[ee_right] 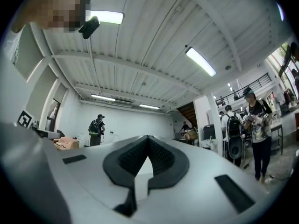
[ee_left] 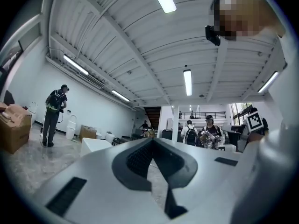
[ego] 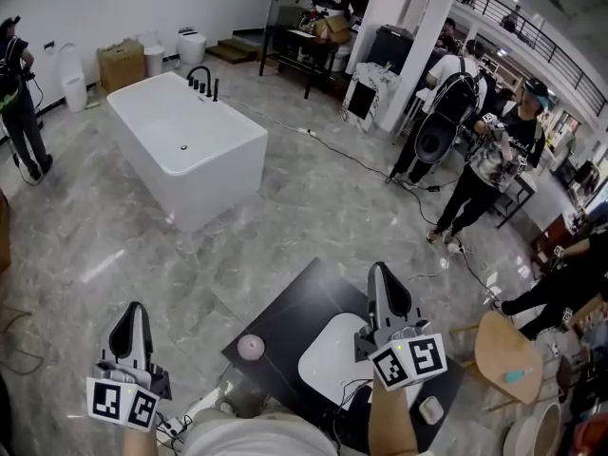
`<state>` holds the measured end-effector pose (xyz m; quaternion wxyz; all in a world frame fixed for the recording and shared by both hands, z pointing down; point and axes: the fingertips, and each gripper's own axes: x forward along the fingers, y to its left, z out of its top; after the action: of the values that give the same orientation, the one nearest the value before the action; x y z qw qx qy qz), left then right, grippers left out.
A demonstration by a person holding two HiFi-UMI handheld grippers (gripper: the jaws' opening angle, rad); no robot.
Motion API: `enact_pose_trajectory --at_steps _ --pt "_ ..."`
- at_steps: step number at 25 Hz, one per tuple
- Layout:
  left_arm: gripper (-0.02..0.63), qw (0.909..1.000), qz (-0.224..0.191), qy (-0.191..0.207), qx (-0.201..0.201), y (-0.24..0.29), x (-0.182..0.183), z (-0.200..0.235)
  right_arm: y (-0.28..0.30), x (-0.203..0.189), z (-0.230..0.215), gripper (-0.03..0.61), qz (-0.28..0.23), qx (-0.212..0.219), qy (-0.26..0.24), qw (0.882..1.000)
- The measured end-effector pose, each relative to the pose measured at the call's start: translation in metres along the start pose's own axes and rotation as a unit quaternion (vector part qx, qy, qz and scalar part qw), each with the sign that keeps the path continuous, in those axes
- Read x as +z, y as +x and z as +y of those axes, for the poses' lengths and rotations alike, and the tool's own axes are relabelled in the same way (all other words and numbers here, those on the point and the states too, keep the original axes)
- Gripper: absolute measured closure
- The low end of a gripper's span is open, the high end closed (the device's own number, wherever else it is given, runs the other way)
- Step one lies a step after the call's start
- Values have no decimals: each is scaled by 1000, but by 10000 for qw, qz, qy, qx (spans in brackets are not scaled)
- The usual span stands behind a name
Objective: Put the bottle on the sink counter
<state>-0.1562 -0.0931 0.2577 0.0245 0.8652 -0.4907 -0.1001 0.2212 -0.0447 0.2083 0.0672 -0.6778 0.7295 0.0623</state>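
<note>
Head view has both grippers held up off the work, pointing ahead across the grey marble floor [ego: 313, 207]. The left gripper [ego: 133, 310] is clenched: in the left gripper view its two dark pads meet at their tips with nothing between them. The right gripper [ego: 381, 272] is likewise clenched and empty, its pads pressed tip to tip in the right gripper view. Directly under the right gripper, and reaching out to its left, lies the black sink counter [ego: 285, 323] with a white basin [ego: 328, 357] set in it. What looks like the bottle [ego: 251, 347], a pale pink round shape seen from above, stands on the counter's near-left corner. It is below and to the left of the right gripper, between the two grippers and apart from both. A small white thing [ego: 432, 409] sits on the counter just right of the right gripper's marker cube; what it is I cannot tell. Well ahead of the left gripper stands a white bathtub [ego: 185, 141] with black taps [ego: 203, 82] at its far end. Ahead of the right gripper and off to its right, several people [ego: 494, 155] stand near a white pillar [ego: 404, 36]. A round wooden stool top [ego: 503, 354] is just to the right of the right gripper
</note>
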Motion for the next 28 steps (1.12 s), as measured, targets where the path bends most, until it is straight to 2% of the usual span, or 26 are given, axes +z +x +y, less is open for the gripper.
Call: enact_pose_trajectory --at_steps 4,9,16,28 --pt "600 9999 -123 2 5 -1 9 7 -12 18 9 569 -213 -122 -370 9990" --pt "600 9999 -135 -28 18 -3 11 9 -27 30 18 569 -309 -163 -458 9983" --pt "600 9999 -29 -22 109 -7 5 16 -48 22 24 569 -147 -371 -717 9966" --pt "600 9999 53 68 143 -16 10 17 -57 12 24 569 48 -477 -736 9961"
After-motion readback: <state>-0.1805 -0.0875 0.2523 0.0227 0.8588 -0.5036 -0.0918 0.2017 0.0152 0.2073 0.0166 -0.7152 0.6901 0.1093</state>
